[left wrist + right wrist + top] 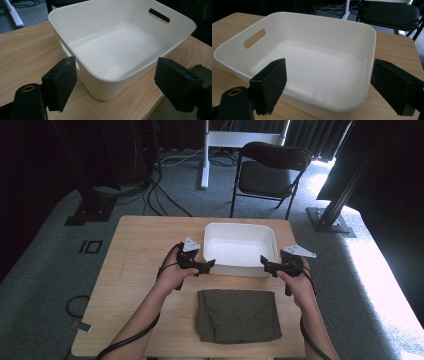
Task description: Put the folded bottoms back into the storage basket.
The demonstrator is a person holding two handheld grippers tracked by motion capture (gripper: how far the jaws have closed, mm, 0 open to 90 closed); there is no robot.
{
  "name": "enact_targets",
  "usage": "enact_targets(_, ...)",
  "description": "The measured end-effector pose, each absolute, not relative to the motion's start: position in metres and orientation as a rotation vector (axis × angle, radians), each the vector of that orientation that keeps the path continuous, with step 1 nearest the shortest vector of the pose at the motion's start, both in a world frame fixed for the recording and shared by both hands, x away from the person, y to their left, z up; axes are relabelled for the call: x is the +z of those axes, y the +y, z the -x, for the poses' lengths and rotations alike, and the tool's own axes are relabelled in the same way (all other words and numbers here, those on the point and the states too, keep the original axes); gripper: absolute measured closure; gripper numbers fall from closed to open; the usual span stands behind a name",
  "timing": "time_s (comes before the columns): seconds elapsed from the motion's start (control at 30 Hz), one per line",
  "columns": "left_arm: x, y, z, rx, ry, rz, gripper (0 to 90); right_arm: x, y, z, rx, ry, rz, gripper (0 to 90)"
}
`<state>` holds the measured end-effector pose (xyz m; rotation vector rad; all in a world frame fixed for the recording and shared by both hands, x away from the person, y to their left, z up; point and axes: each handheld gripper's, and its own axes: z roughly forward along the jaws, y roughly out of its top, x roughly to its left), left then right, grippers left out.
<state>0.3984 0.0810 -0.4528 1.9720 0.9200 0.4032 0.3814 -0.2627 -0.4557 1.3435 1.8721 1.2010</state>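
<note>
Jaws on both tools stood wide apart and held nothing: our left gripper (209, 265) and right gripper (265, 264) hovered at the two near corners of the white bin (240, 231). Its inside was bare. Nearer us, the folded olive garment (237, 315) lay flat on the table (135, 245), apart from the bin and untouched. We judged the work barely begun, with the garment yet to go in.
</note>
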Motion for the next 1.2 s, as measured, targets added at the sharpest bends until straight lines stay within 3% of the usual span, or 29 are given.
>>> enact_targets(1.2, -0.485, 0.086, -0.338, 0.322, 0.880, -2.004, 19.8, -0.491, -0.263, -0.317, 1.215, 1.909, -1.342, 13.4)
